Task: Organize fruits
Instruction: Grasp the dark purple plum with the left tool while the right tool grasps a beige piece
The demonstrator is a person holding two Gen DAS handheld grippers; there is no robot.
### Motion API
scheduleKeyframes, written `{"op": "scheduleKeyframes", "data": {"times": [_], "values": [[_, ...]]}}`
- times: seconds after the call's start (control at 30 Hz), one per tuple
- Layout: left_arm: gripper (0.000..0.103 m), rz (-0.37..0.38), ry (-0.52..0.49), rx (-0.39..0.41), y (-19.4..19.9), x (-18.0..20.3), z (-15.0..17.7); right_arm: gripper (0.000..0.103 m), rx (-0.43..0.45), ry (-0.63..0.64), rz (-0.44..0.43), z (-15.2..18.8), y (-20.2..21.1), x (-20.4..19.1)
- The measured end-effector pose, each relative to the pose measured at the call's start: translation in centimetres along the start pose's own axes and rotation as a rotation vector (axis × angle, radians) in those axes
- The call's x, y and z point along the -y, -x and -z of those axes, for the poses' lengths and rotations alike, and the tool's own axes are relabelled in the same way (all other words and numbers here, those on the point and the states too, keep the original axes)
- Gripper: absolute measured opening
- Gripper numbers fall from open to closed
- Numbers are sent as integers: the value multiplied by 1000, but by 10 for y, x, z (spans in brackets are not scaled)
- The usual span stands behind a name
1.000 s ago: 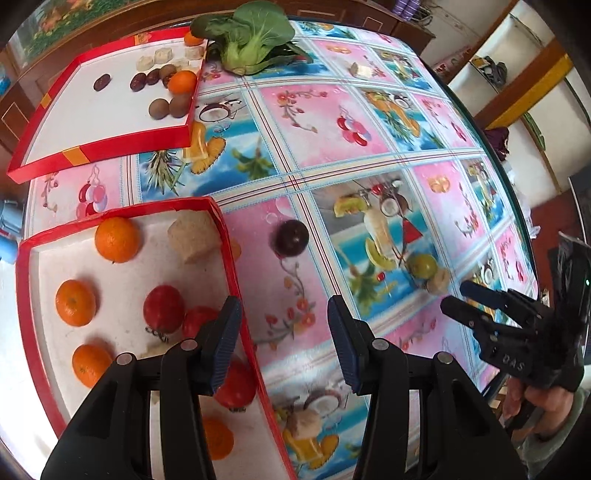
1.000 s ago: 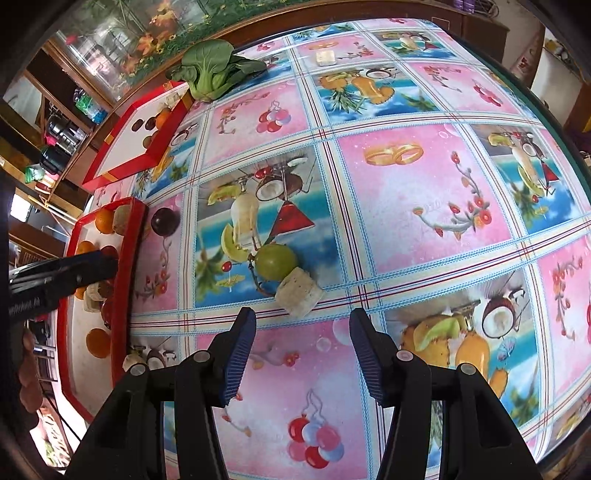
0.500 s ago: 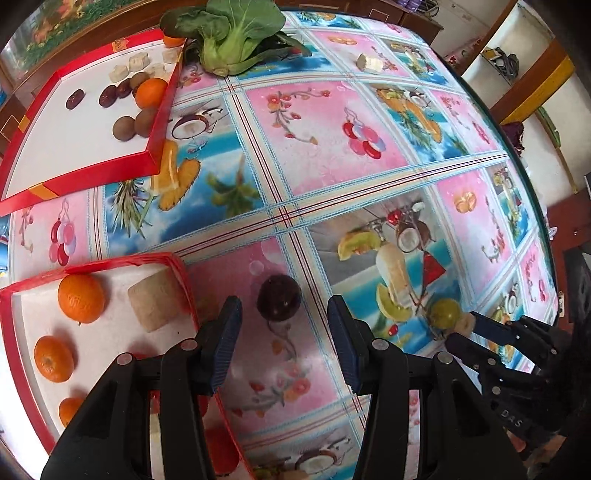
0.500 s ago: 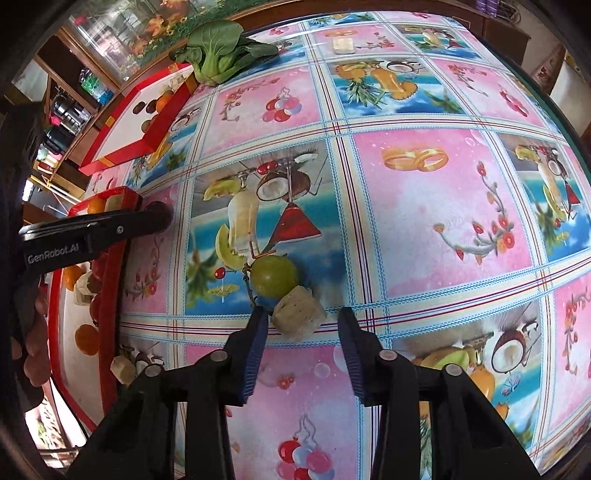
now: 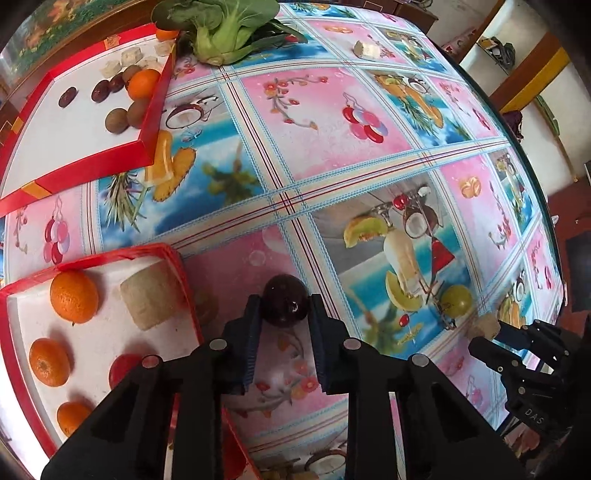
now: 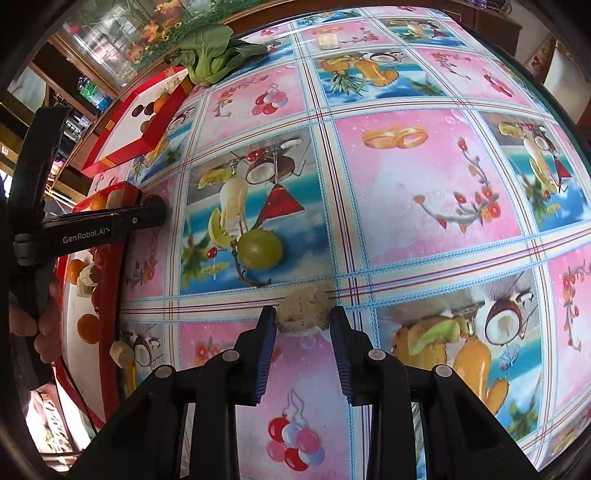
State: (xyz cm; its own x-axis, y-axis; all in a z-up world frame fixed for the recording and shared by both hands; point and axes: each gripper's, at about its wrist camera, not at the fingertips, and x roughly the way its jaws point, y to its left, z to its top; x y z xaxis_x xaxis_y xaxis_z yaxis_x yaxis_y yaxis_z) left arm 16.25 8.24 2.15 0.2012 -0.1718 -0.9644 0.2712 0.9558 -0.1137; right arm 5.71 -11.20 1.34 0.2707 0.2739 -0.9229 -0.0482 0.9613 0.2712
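Observation:
My left gripper (image 5: 284, 308) has its pads against both sides of a dark purple round fruit (image 5: 283, 300) that rests on the tablecloth, just right of the near red tray (image 5: 177, 258). My right gripper (image 6: 303, 319) has closed around a beige cut fruit chunk (image 6: 303, 309) on the tablecloth; its pads touch the chunk's sides. A green round fruit with a stem (image 6: 259, 250) lies just beyond that chunk. The near tray holds oranges (image 5: 74, 296), red fruits and a beige chunk (image 5: 151, 297).
A far red tray (image 5: 144, 144) holds dark dates, brown fruits, an orange and pale cubes. A bok choy (image 5: 221, 33) lies at the table's far edge. A pale chunk (image 5: 364, 48) sits far right. Another chunk (image 6: 122, 353) lies beside the near tray.
Both grippers moved forward and narrowed. The left one closed in around the dark fruit; the right one closed in around the beige chunk.

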Motion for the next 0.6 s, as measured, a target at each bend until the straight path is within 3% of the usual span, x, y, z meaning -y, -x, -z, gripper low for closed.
{"op": "scheduleKeyframes", "data": {"times": [0.6], "values": [[22, 2, -98, 72, 50, 26, 42, 30, 29, 12, -31, 20, 23, -20]]}}
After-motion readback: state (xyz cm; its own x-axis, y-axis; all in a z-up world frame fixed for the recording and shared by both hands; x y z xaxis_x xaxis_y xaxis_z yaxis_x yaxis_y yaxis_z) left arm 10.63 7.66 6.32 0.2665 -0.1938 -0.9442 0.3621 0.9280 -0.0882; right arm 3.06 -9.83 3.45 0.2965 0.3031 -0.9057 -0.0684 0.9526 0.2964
